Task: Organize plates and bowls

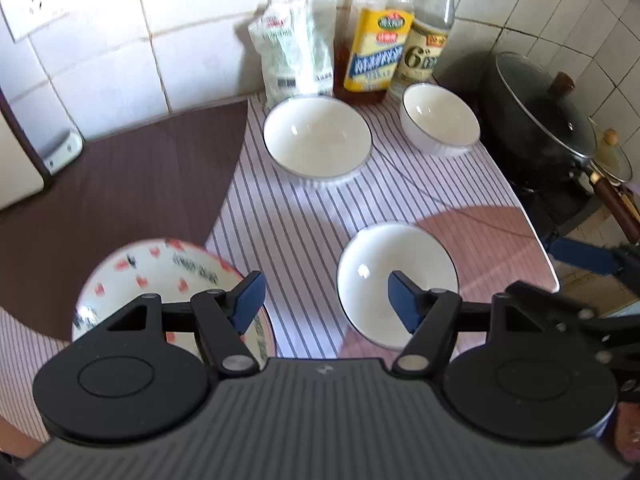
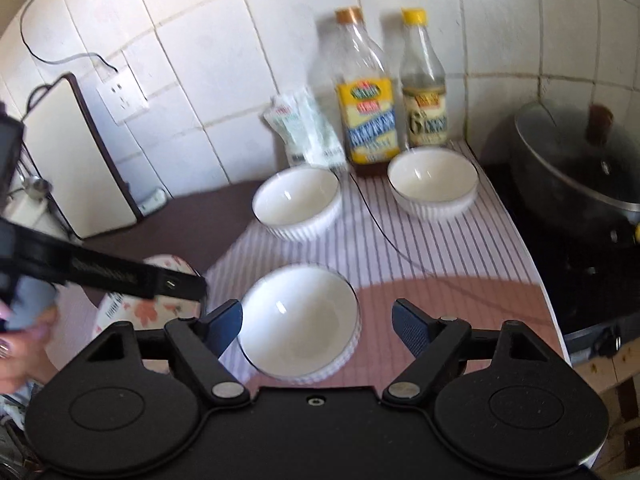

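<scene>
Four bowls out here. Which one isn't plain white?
The patterned bowl at the near left, with red shapes and dark lettering inside. It sits partly on the brown mat; the other three are plain white.

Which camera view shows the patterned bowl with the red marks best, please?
The left wrist view: the patterned bowl shows most of its inside there, only partly behind the left gripper. In the right wrist view the bowl is largely covered by the other gripper's black body.

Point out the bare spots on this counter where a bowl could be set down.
The brown mat left of the striped cloth lies bare up to the tiled wall. Striped cloth shows free between the two far white bowls and the near white bowl. The back is crowded: bag and bottles directly behind the bowls, the lidded pot on the right.
</scene>
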The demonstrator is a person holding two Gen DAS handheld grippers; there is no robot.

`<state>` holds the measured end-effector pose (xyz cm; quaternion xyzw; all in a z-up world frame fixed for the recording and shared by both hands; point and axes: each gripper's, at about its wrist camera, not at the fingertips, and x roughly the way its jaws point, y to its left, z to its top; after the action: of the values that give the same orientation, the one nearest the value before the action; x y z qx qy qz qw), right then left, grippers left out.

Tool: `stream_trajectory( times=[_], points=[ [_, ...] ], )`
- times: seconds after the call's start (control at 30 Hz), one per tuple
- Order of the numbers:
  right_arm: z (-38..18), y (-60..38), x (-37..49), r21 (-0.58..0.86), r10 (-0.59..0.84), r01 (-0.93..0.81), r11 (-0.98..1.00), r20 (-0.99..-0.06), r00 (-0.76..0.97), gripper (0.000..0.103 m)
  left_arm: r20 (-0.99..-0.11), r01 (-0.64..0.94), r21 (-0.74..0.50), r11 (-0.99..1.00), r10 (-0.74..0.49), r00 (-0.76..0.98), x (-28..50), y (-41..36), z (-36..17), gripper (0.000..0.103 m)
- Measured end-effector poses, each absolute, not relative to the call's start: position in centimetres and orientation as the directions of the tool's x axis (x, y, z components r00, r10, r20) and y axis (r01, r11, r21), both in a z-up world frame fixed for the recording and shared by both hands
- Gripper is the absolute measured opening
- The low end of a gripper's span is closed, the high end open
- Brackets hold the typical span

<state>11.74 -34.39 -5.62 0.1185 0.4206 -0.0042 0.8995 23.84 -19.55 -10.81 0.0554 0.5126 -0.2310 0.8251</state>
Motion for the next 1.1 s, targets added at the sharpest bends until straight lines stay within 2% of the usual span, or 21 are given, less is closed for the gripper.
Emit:
stream_trajectory(
  times=[0.23,0.4,0.67,0.9,1.1],
  points=[
    [-4.1,-35.4,16.3,0.267,0.117,0.128,0.955,-0.738,0.665,0.086,-0.854,0.417,-0.114,0.902,-0.304,0.423,27.6,-19.6,-10.3,0.075],
    [-4.9,-35.9,19.4,0.319,0.139,0.162,0.934,-0.74,0.658,0.086,-0.858,0.384,-0.09,0.919,-0.268,0.439,30.2,-20.1,-12.4,0.075],
    [-8.2,-36.6,23.6,0.394,0.17,0.258,0.882,-0.777,0.606,0.085,-0.848,0.319,-0.154,0.935,-0.291,0.443,33.3,-20.0,-16.0,0.075],
    [-11.9,-38.0,26.9,0.429,0.163,0.367,0.825,-0.804,0.572,0.074,-0.834,0.307,-0.196,0.931,-0.323,0.448,35.8,-21.0,-17.8,0.072],
    [-15.0,-38.4,29.6,0.447,0.186,0.39,0.805,-0.815,0.549,0.062,-0.851,0.276,-0.206,0.939,-0.311,0.423,37.7,-22.2,-19.9,0.068]
  ],
)
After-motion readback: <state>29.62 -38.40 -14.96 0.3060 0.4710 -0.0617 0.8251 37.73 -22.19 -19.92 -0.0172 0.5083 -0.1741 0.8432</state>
